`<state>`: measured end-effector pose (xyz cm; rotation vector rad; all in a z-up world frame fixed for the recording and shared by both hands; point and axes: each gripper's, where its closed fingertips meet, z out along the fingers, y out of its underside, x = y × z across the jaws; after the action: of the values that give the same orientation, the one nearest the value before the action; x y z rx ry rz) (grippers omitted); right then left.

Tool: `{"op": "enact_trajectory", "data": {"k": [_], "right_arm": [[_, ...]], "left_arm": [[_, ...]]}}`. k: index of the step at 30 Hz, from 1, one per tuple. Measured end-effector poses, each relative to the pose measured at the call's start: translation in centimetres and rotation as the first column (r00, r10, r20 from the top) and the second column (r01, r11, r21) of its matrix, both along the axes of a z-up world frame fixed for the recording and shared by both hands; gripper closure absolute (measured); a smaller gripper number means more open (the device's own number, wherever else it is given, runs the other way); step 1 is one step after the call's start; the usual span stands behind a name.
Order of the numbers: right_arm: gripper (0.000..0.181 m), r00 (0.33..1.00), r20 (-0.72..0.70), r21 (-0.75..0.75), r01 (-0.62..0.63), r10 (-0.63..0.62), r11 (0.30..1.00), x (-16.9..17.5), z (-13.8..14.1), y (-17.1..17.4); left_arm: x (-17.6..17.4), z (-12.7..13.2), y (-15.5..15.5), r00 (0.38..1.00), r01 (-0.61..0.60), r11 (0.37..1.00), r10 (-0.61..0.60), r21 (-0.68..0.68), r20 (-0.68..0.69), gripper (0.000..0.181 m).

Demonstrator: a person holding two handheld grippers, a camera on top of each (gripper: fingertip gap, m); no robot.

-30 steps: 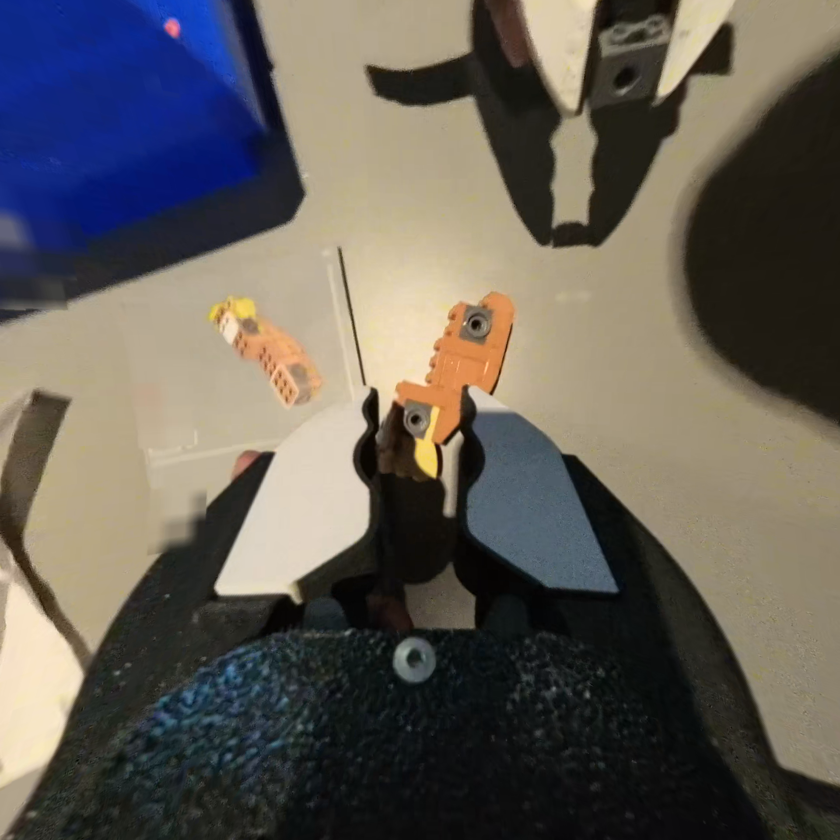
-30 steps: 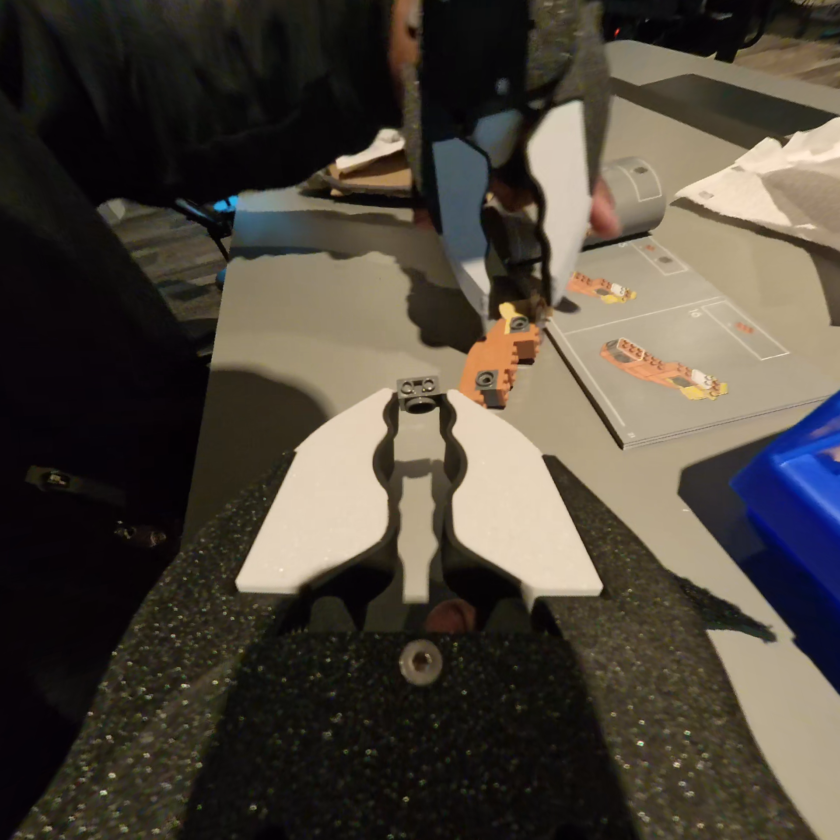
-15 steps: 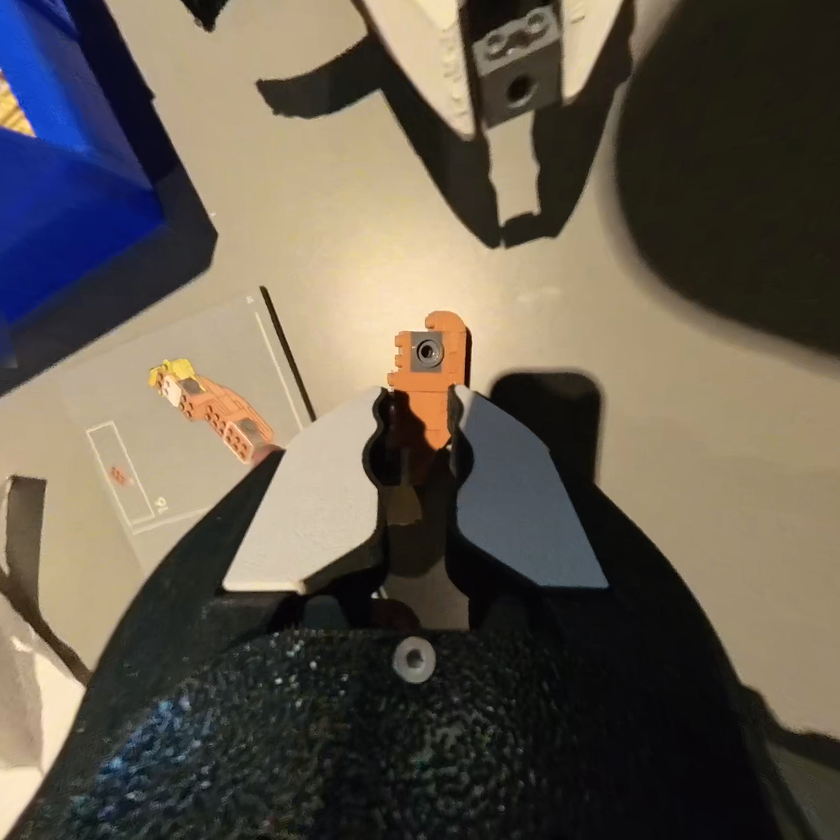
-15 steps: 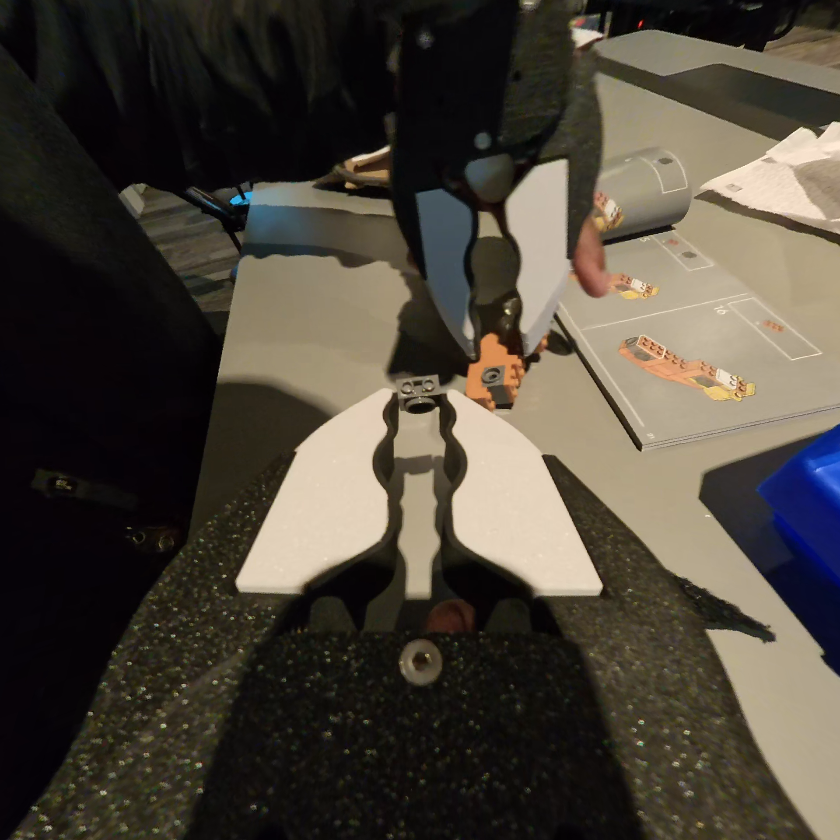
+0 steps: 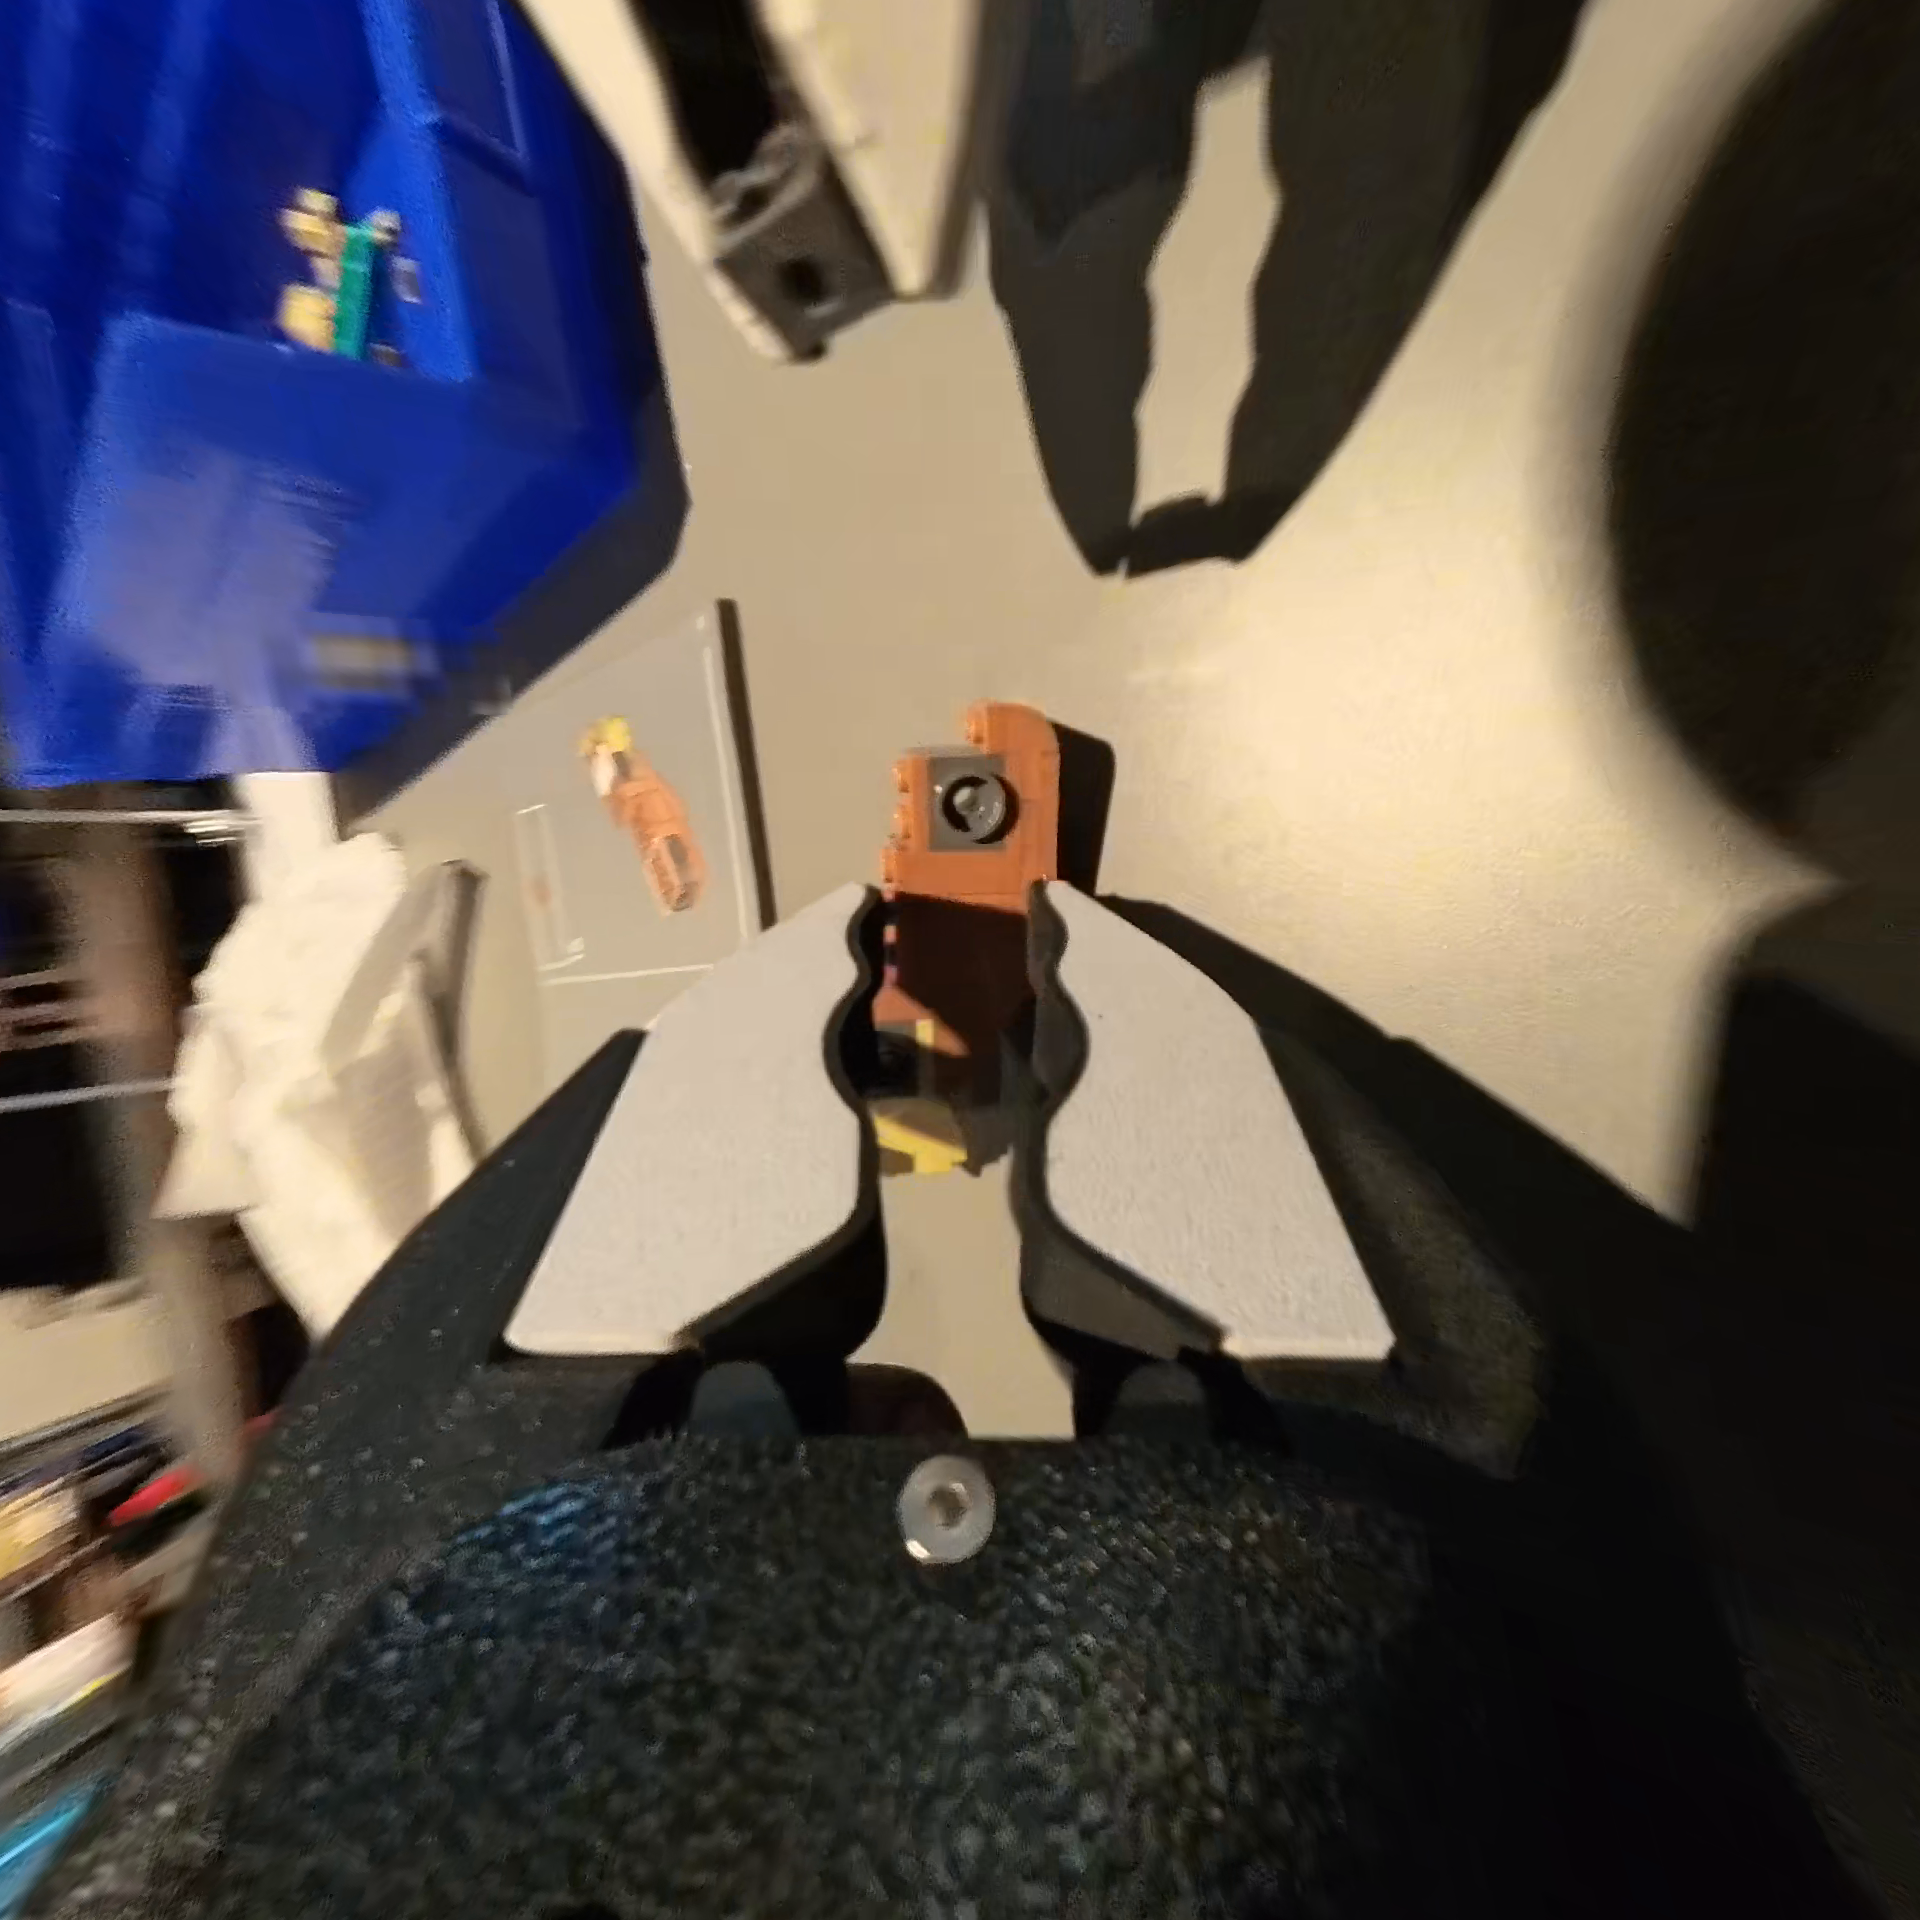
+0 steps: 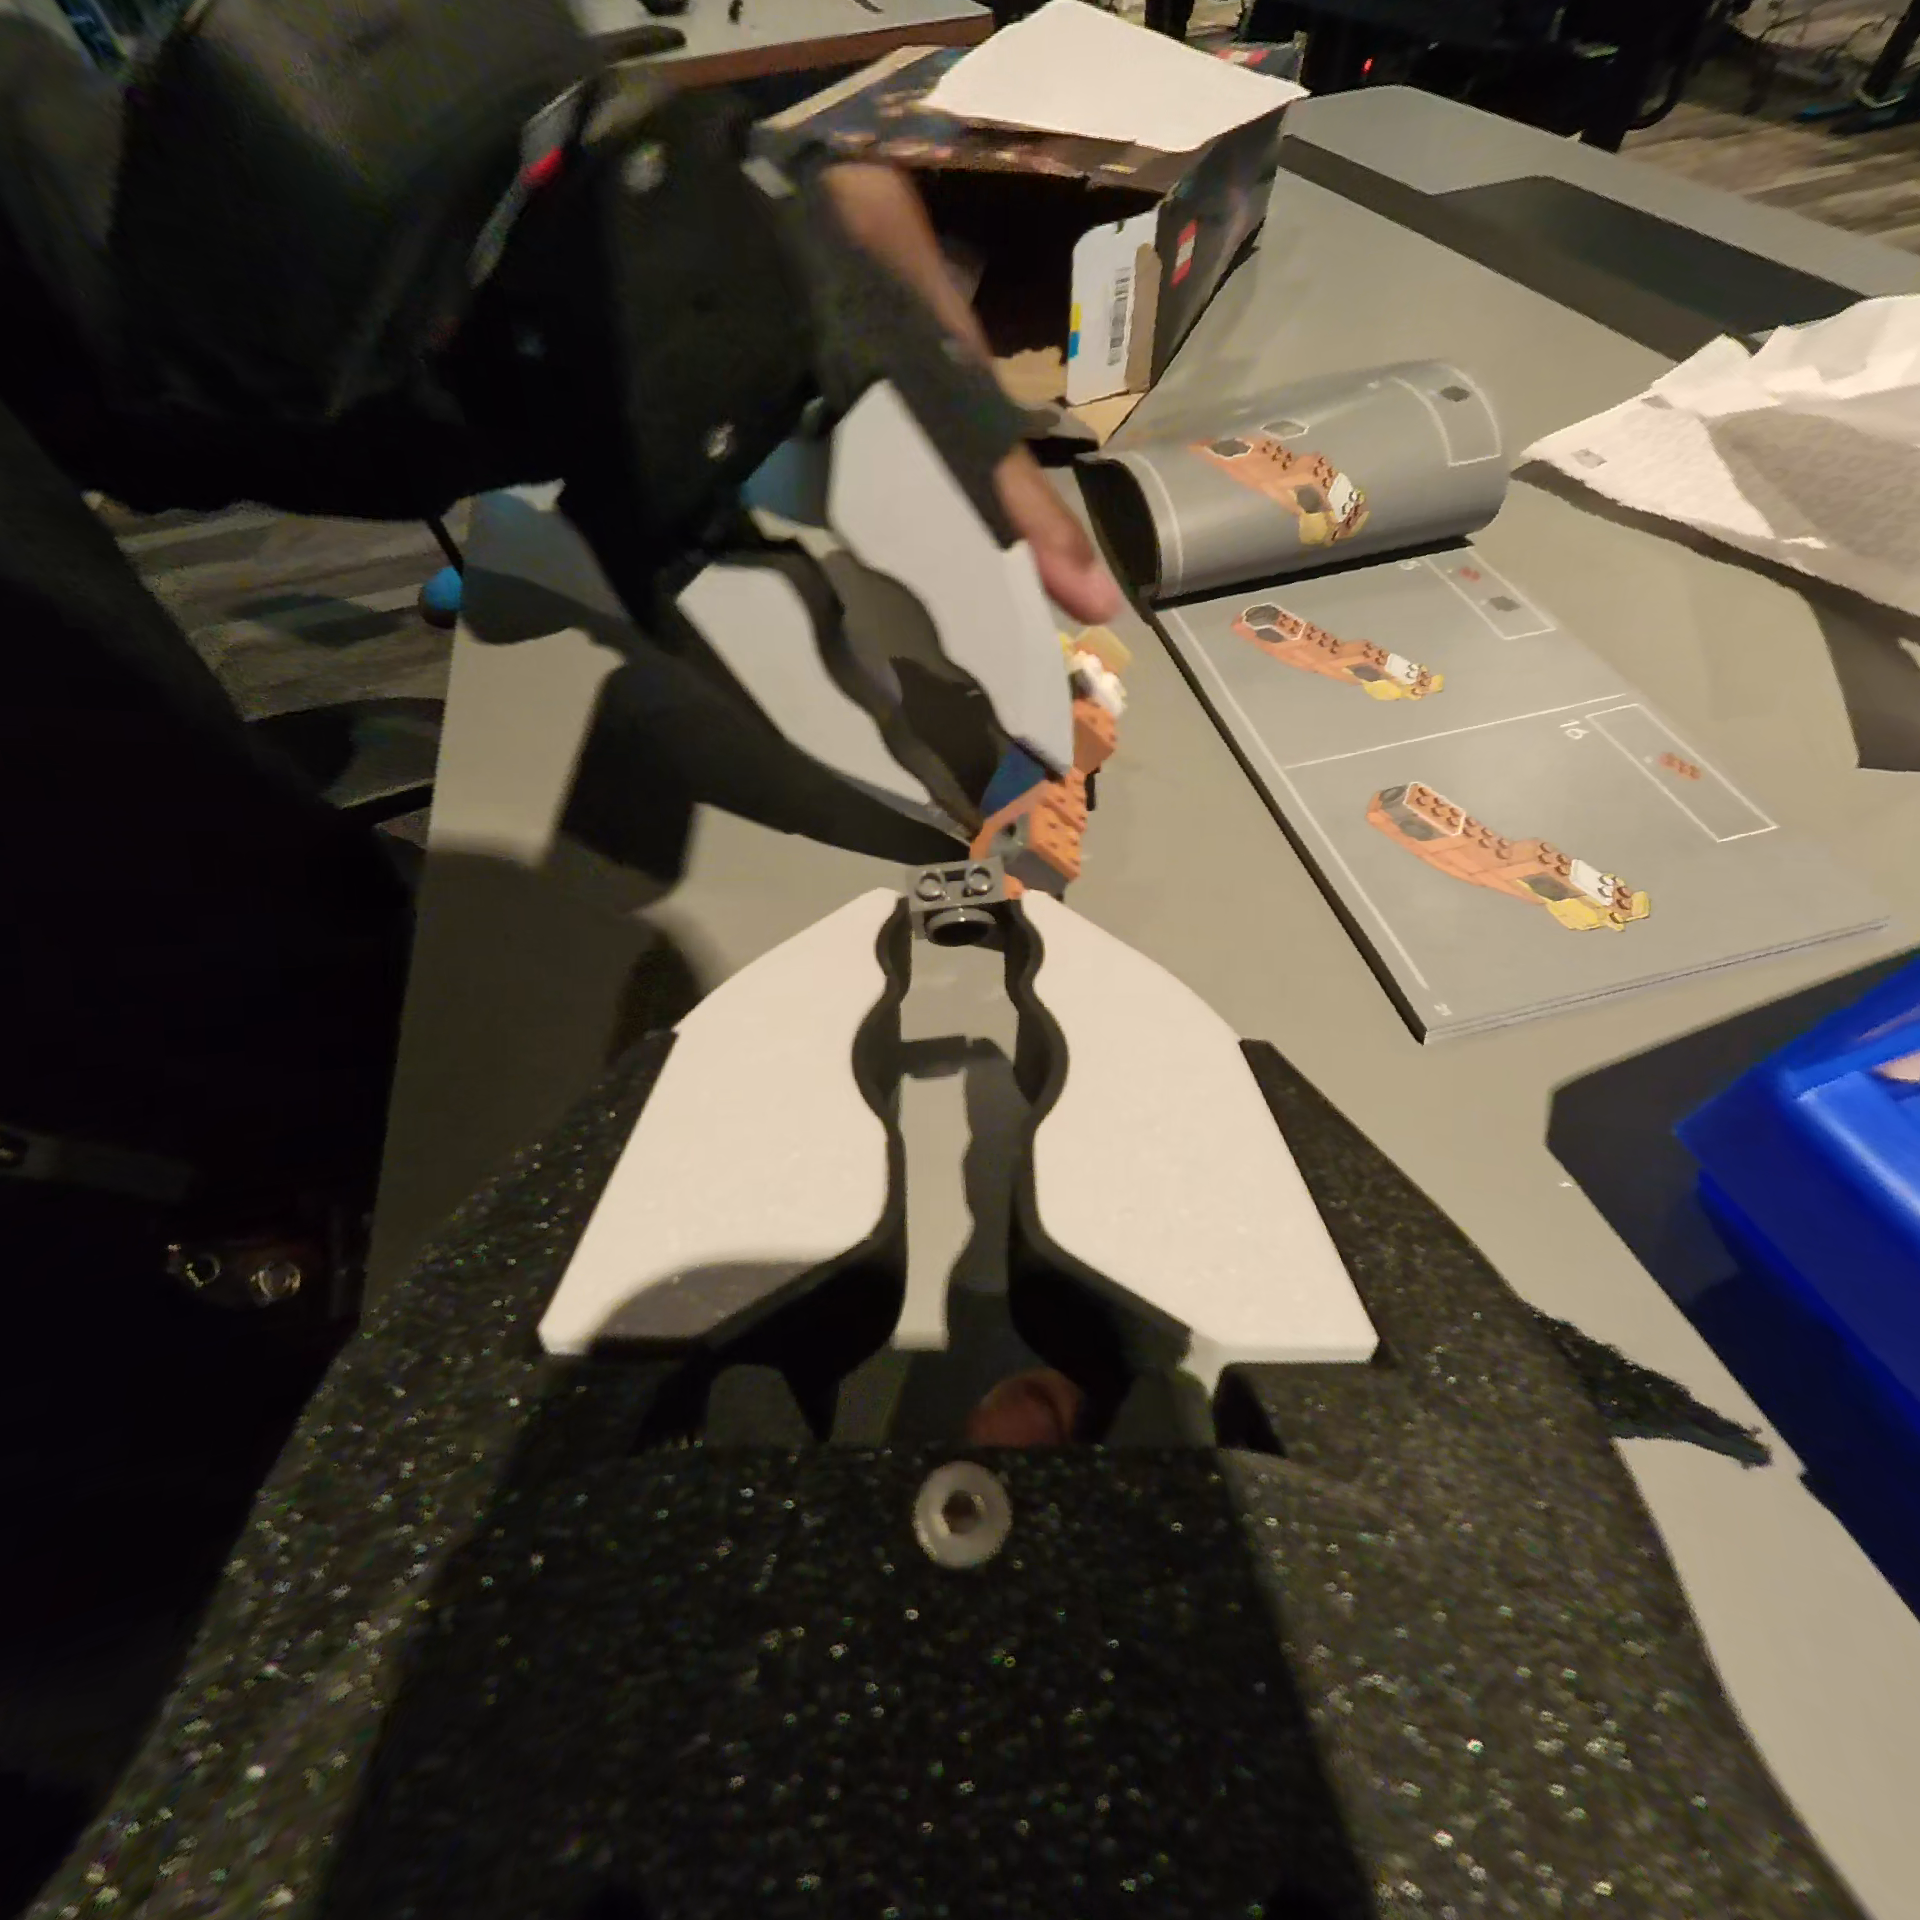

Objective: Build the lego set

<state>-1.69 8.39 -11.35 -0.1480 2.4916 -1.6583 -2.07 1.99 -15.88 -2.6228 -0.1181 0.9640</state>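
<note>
My left gripper is shut on an orange lego model with a dark grey socket piece on its end and yellow parts further back between the fingers. In the right wrist view the same model hangs from the left gripper just beyond my right fingertips. My right gripper is shut on a small dark grey brick with two studs on top and a round hole in its face. That brick also shows in the left wrist view, at the top, facing the model.
The open instruction booklet lies on the grey table to the right. A blue bin stands at the right edge, holding loose pieces. A torn cardboard box and crumpled white paper lie further back. About 8 centimetres separates my left fingertips from my right.
The left gripper has tilted and swung with the orange model, so its side faces the right gripper. The grey brick now sits closer to the model. Both grips are unchanged.
</note>
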Motion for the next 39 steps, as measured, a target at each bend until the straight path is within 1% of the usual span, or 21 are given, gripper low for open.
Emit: {"op": "enact_trajectory", "data": {"k": [3, 6, 11, 16, 23, 27, 29, 32, 36, 39], "right_arm": [[0.165, 1.0, -0.005, 0.005, 0.006, -0.006, 1.0, 0.1, -0.1, -0.1], [0.164, 1.0, -0.003, 0.01, 0.008, -0.008, 1.0, 0.2, -0.1, -0.3], [0.164, 0.999, 0.02, 0.032, 0.028, -0.028, 0.999, 0.6, -0.4, -0.7], [0.165, 0.997, 0.044, 0.066, 0.061, -0.064, 0.996, 1.1, -1.2, -1.2], [0.165, 0.997, 0.068, 0.062, 0.043, -0.047, 0.997, 2.1, -1.4, -1.6], [0.165, 0.994, 0.105, 0.042, 0.04, -0.044, 0.998, 2.1, -0.9, -1.8], [0.165, 0.994, 0.092, 0.052, 0.047, -0.051, 0.998, 2.1, -1.0, -2.0], [0.164, 0.996, 0.071, 0.07, 0.046, -0.051, 0.996, 2.4, -1.2, -2.5], [0.164, 0.996, 0.053, 0.093, 0.062, -0.067, 0.994, 2.7, -1.5, -3.2], [0.164, 0.996, 0.035, 0.107, 0.083, -0.087, 0.991, 2.8, -1.8, -3.5]], "left_arm": [[0.7, 0.0, -0.1, 0.995, -0.018, 0.999, 0.013, -0.045, -0.099, 0.154], [1.2, 0.0, -0.3, 0.99, -0.041, 0.997, 0.032, -0.068, -0.138, 0.154], [1.9, 0.2, -0.3, 0.987, -0.05, 0.995, 0.035, -0.09, -0.155, 0.155], [2.5, 0.2, 0.4, 0.985, -0.039, 0.995, 0.022, -0.096, -0.173, 0.157], [2.9, 0.2, 0.6, 0.985, -0.05, 0.997, 0.039, -0.06, -0.17, 0.156], [3.1, 0.8, 0.3, 0.986, -0.057, 0.998, 0.055, -0.01, -0.158, 0.15], [3.2, 1.4, 0.0, 0.989, -0.046, 0.999, 0.05, 0.027, -0.143, 0.147], [3.4, 1.8, -0.9, 0.996, 0.004, 0.999, 0.0, 0.049, -0.088, 0.141], [2.9, 1.8, -2.2, 0.997, 0.072, 0.993, -0.075, 0.098, 0.032, 0.132], [3.0, 1.6, -2.9, 0.973, 0.123, 0.978, -0.152, 0.169, 0.173, 0.125]]}}
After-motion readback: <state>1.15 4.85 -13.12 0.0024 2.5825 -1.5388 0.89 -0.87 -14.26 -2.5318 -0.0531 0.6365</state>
